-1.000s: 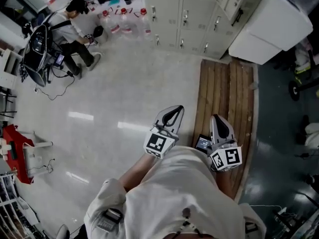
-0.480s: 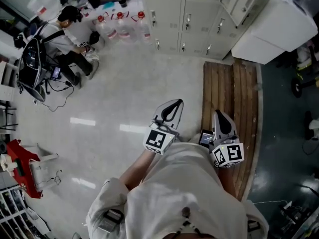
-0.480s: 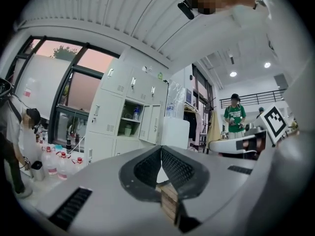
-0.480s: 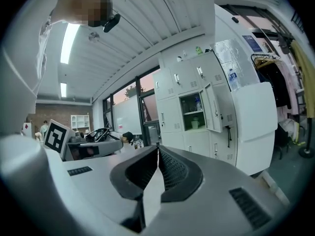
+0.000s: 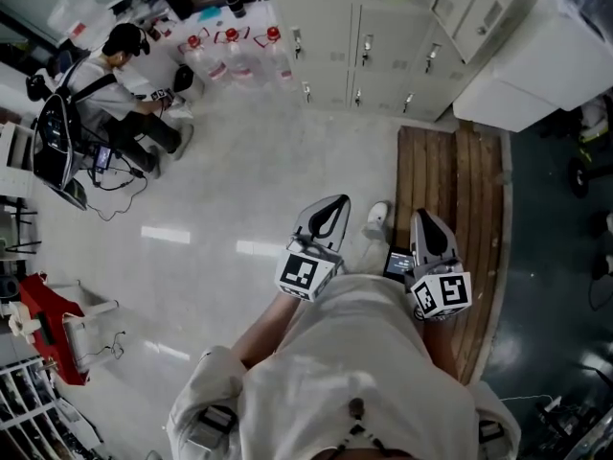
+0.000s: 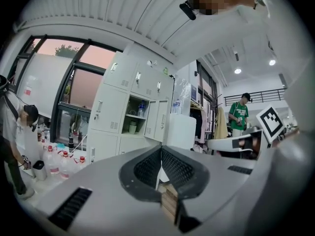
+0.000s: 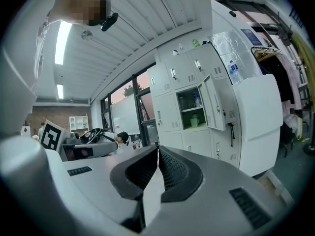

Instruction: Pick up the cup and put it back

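Far across the floor, grey lockers [image 5: 330, 27] line the wall; a wooden platform [image 5: 460, 190] lies near right. The left gripper [image 5: 340, 202] and right gripper [image 5: 420, 216] are both closed and empty. The cup [image 7: 195, 122] sits in an open locker compartment.

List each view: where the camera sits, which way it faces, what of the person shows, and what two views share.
Head view: on the head, facing steeply down at the floor; shows the shirt, left gripper and right gripper.
Left gripper view: on the left gripper, facing along its shut jaws toward the lockers; right gripper at right.
Right gripper view: on the right gripper, along its shut jaws; left gripper at left.
Shared: both gripper views show the lockers.
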Demonstrator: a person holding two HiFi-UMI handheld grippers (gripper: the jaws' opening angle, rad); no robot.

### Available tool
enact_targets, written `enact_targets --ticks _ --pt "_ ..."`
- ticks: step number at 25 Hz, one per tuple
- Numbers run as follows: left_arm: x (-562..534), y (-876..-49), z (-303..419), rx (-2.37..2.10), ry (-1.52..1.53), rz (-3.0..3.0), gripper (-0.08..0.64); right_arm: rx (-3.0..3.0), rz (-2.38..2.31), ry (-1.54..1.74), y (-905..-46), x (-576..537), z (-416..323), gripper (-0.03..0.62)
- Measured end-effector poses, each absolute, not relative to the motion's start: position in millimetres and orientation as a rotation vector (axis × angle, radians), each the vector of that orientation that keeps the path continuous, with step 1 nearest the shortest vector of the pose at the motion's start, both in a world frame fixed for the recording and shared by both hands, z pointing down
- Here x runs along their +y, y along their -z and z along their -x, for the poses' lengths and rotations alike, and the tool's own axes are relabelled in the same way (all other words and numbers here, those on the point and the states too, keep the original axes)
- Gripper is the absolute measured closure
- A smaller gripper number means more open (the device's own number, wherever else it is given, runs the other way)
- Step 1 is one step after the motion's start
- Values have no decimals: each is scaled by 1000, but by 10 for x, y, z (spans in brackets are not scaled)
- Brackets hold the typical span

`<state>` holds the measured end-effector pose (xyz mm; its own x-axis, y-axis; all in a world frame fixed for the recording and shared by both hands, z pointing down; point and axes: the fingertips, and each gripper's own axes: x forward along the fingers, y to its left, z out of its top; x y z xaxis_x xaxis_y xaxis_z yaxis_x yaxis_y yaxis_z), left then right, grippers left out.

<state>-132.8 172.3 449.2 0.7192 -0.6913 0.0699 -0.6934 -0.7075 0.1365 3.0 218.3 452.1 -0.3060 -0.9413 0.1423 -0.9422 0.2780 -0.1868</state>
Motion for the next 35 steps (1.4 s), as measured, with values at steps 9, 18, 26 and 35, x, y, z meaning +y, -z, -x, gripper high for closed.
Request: enact_targets --ticks 9,18,26,35 --pt "698 -4437 892 -1206 -34 -2766 551 -2595 -1753 -368 -4478 992 -429 566" --pt "-132 -4295 299 -1365 -5 -2693 551 -2695 -1601 -310 -4375 0 -1056 566" --pt "-603 -4251 -23 -1400 11 -2685 551 -2697 -1598 -317 -4365 -433 -1392 566" --pt "-1341 -4398 -346 -1282 -9 -2717 551 -2590 -1673 -332 -4518 -883 -1656 566"
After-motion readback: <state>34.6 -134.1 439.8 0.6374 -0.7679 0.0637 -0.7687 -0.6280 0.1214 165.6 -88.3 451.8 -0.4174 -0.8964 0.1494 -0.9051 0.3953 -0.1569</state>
